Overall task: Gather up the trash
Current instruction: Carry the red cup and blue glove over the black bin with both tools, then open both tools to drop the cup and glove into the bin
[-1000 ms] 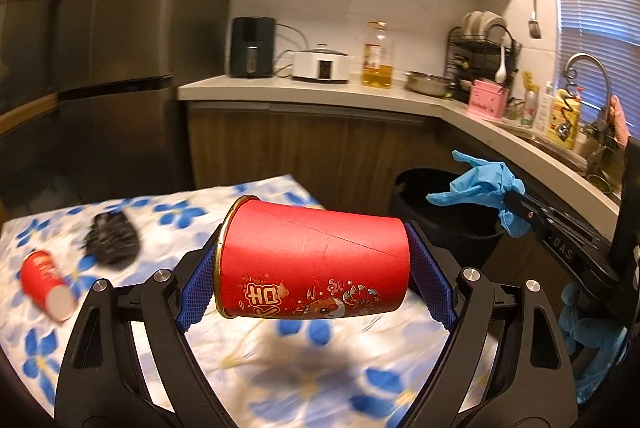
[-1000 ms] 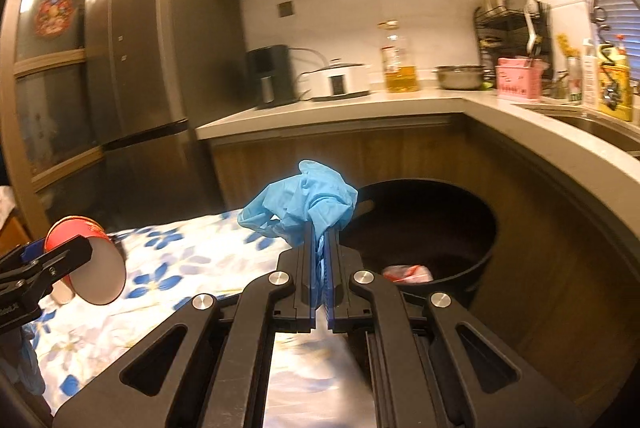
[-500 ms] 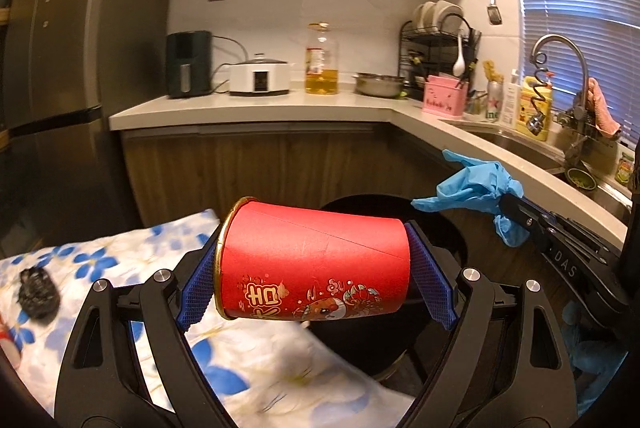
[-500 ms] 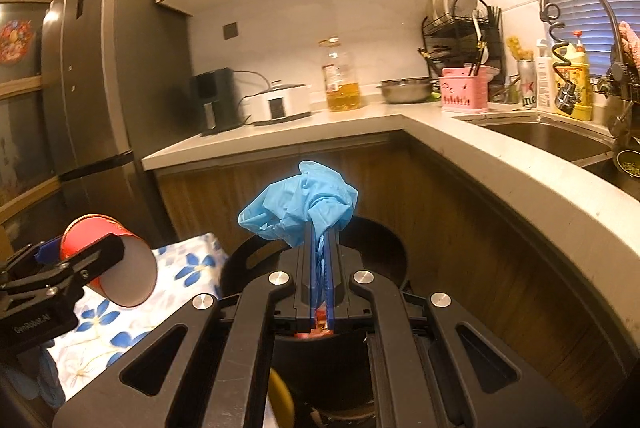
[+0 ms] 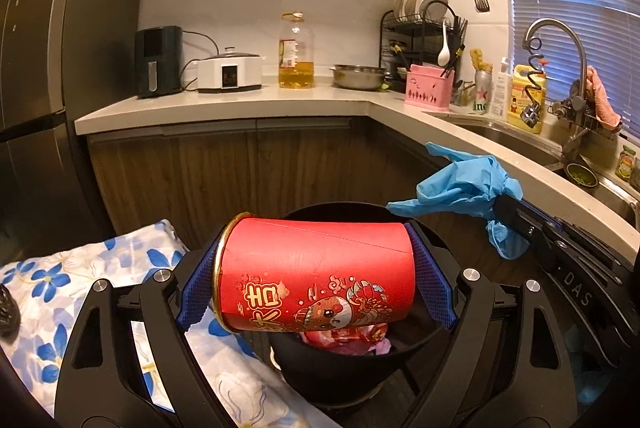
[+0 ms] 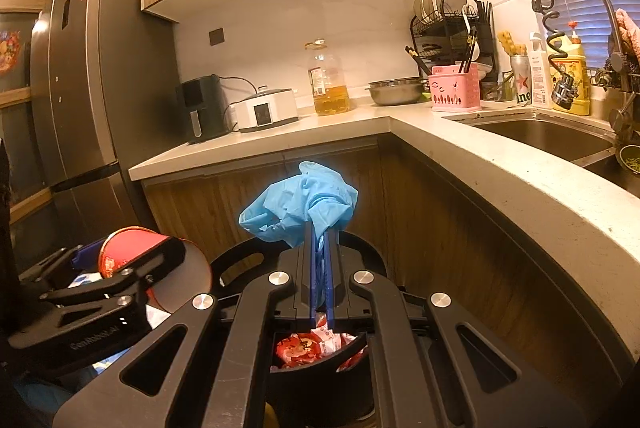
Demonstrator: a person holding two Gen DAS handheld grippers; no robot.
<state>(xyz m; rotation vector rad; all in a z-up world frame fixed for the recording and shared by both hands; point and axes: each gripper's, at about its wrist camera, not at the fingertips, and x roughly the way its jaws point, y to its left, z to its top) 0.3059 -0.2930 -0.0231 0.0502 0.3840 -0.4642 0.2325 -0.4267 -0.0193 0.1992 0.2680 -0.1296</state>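
The red cup [image 5: 316,274] is pinched sideways in the left claw [image 5: 316,280] above the black bin [image 5: 340,360] beside the flowery tablecloth [image 5: 52,292]; the right claw [image 6: 319,268] pinches a blue glove [image 6: 298,207] near the wooden kitchen cupboards [image 6: 248,195].

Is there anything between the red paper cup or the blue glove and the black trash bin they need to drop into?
Nothing visible. The red paper cup and crumpled blue glove hang over the open black trash bin, which holds only red wrappers.

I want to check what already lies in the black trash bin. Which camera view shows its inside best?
The right wrist view: red wrappers show inside the black trash bin. In the left wrist view, the red cup hides most of the bin.
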